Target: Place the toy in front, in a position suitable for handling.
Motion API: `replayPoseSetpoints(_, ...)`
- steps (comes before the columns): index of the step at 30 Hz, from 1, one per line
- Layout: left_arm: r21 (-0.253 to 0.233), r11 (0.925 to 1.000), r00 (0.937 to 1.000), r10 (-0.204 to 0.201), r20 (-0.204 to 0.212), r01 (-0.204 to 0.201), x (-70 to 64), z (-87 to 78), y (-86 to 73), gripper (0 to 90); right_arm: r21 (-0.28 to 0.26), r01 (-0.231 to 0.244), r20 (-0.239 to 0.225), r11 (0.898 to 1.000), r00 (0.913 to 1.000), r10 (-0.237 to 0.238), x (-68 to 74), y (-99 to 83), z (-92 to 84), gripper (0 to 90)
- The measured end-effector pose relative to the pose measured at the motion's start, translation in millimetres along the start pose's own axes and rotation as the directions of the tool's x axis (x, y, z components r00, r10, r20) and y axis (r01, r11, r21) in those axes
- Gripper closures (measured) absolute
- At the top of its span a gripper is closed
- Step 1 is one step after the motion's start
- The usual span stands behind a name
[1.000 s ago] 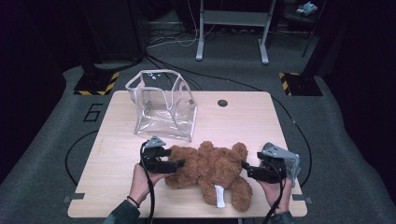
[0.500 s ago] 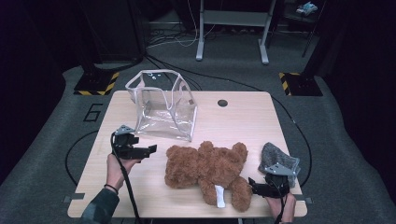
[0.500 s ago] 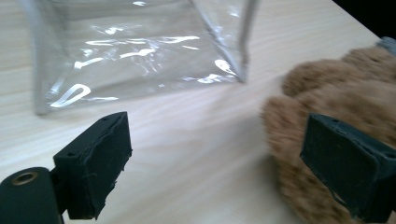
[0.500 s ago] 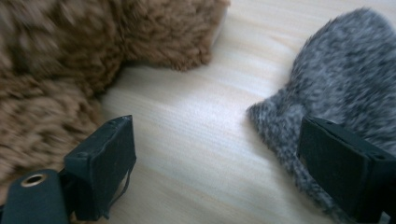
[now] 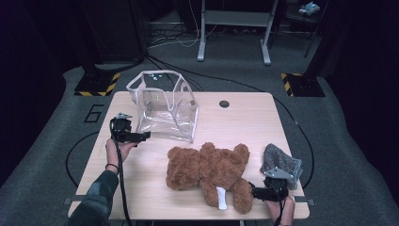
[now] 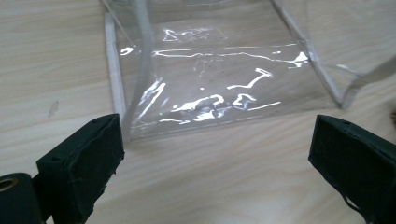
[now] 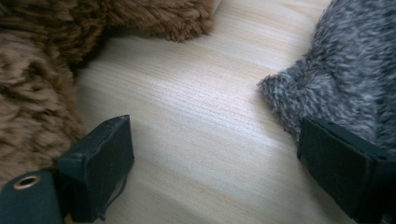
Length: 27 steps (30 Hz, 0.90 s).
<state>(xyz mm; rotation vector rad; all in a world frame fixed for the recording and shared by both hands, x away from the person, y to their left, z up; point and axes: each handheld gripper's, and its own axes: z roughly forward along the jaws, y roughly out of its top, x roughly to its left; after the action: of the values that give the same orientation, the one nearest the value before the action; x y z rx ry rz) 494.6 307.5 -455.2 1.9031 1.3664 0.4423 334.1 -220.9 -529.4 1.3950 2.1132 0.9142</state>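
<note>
A brown teddy bear (image 5: 207, 169) lies on its back on the wooden table (image 5: 244, 122), its fur at the left of the right gripper view (image 7: 37, 84). A clear plastic bag (image 5: 164, 106) stands open at the back left. My left gripper (image 5: 144, 136) points at the bag's near bottom edge (image 6: 215, 70); its jaws have just been opening and stand open (image 6: 219, 182) with nothing between them. My right gripper (image 5: 256, 190) is low at the front right, open (image 7: 219, 177) over bare wood, after opening further. It sits between the bear's leg and a grey furry thing (image 5: 281, 162) (image 7: 350, 70).
A round cable hole (image 5: 224, 103) sits near the table's far edge. The right hand is close to the front edge. Off the table stand black-and-yellow striped bases (image 5: 96, 84) and a metal stand (image 5: 233, 28) on dark carpet.
Both grippers have left the bear's sides. The left one moved left and away toward the clear bag. The right one sank toward the front edge beside the bear's leg.
</note>
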Motion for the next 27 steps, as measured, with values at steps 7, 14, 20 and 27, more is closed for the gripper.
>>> replayPoseSetpoints(7, -0.023, 0.9995, 0.9998, -0.019, 0.001, 0.019, 10.0, 19.2, 10.4, 20.2, -0.003, -0.006, -0.008, 1.0, 1.0, 0.005, 1.0, -0.7, 0.0, 9.3)
replayPoseSetpoints(14, -0.032, 0.9983, 0.996, -0.05, -0.074, 0.048, 25.9, 30.4, 27.8, 36.5, -0.003, -0.004, -0.006, 1.0, 1.0, 0.004, 0.8, -0.6, 0.0, 9.5)
replayPoseSetpoints(20, -0.014, 0.9964, 0.989, -0.085, -0.121, 0.084, 31.7, 36.8, 32.6, 60.7, -0.005, -0.005, -0.008, 1.0, 1.0, 0.005, 1.1, -0.6, 0.0, 10.2)
replayPoseSetpoints(27, -0.013, 0.9992, 0.9929, -0.04, -0.112, 0.039, 22.5, 42.1, 37.2, 84.9, -0.007, -0.004, -0.009, 1.0, 0.9999, 0.004, 1.1, -0.7, 0.0, 10.5)
